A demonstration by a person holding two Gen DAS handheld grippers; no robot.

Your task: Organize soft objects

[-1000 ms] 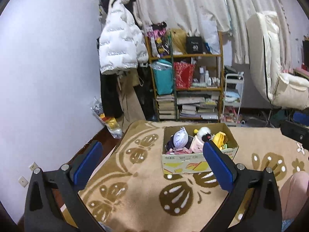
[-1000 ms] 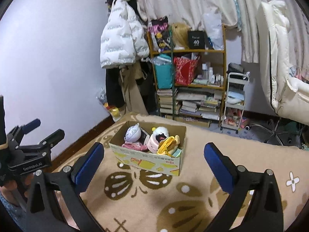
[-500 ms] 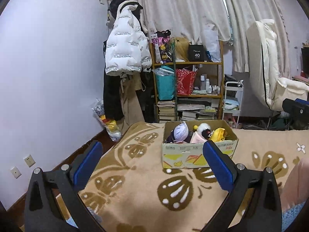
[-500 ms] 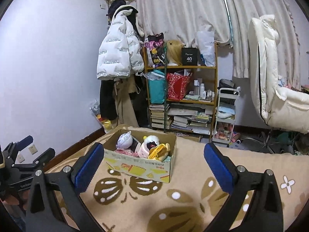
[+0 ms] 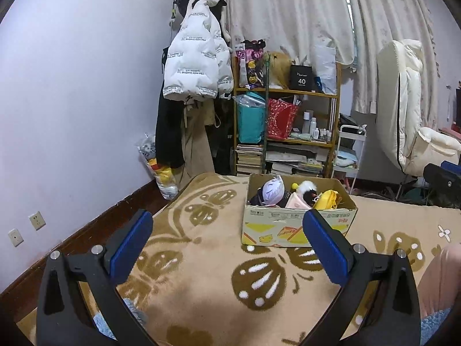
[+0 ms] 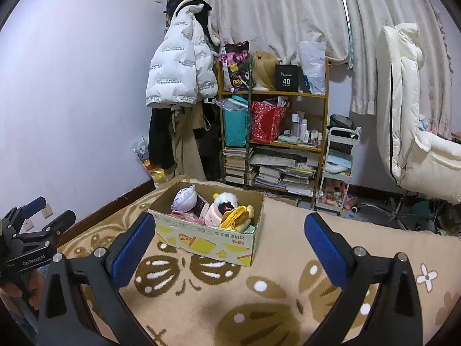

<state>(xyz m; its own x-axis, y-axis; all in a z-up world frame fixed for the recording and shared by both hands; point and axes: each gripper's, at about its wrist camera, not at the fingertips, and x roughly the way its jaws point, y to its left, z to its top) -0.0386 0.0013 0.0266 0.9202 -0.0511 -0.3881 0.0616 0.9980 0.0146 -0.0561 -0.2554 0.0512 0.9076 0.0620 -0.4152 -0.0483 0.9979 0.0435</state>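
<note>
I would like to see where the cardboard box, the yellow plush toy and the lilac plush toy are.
cardboard box (image 6: 201,239): right wrist view, on its printed front wall.
yellow plush toy (image 6: 234,218): right wrist view, on its body inside the box.
lilac plush toy (image 5: 272,191): left wrist view, on its round head.

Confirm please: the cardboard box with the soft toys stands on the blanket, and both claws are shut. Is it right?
Not quite. The box with the toys does stand on the blanket, but both claws are open: left claw, right claw, each in its own wrist view.
</note>
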